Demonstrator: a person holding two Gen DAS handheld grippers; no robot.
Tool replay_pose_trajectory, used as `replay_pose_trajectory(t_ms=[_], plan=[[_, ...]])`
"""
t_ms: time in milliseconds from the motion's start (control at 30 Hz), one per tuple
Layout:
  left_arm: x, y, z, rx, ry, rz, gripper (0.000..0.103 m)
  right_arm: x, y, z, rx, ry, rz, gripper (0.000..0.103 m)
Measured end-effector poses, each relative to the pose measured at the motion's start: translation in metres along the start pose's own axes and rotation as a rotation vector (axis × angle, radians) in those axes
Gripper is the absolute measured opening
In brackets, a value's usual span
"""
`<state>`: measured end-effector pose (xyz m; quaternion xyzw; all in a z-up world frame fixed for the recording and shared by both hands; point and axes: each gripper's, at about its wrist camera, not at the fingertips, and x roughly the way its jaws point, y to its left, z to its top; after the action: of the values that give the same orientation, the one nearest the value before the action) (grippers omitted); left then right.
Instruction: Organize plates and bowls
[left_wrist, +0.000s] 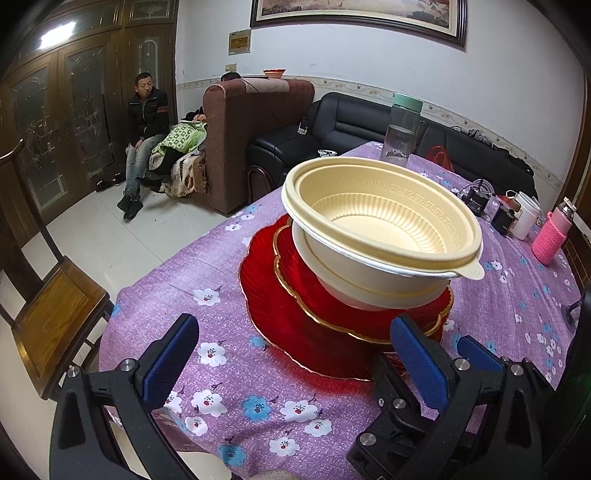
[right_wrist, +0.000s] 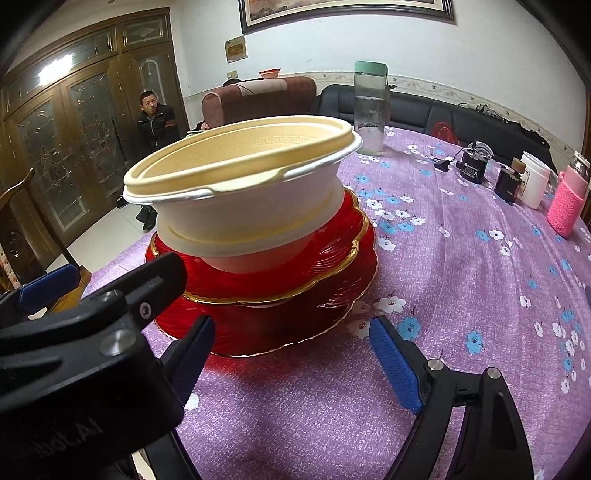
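Observation:
On the purple flowered tablecloth (left_wrist: 221, 280) stands one stack. A large red gold-rimmed plate (left_wrist: 266, 306) lies at the bottom, with a smaller red plate (left_wrist: 295, 280) on it. A white bowl (left_wrist: 332, 258) sits on that, and a cream bowl (left_wrist: 384, 218) is nested inside it. My left gripper (left_wrist: 295, 350) is open at the stack's near edge, holding nothing. My right gripper (right_wrist: 295, 362) is open just in front of the large red plate (right_wrist: 288, 321), also with nothing in it. The two grippers sit side by side. A finger (right_wrist: 159, 273) of the left one shows in the right wrist view.
A clear bottle with a green lid (left_wrist: 400, 129) stands at the table's far edge. Black adapters (left_wrist: 476, 201), a white cup (left_wrist: 526, 214) and a pink-sleeved bottle (left_wrist: 552, 236) line the right side. A wooden chair (left_wrist: 55, 302) stands left of the table. A person (left_wrist: 146, 122) sits by the sofas.

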<state>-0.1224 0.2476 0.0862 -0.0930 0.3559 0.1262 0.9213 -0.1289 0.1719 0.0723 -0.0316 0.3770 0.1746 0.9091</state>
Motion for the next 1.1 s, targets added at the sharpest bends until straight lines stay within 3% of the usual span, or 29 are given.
replay_pose_trajectory(t_ms=[433,1100], plan=[[0.013,-0.004,-0.006,0.014,0.045,-0.011,0.103,0.01,-0.012,-0.001,0.046,0.019,-0.006,0.089],[0.012,-0.015,-0.012,0.025,0.063,-0.019,0.103,0.002,-0.014,-0.005,0.023,-0.031,-0.01,0.089]])
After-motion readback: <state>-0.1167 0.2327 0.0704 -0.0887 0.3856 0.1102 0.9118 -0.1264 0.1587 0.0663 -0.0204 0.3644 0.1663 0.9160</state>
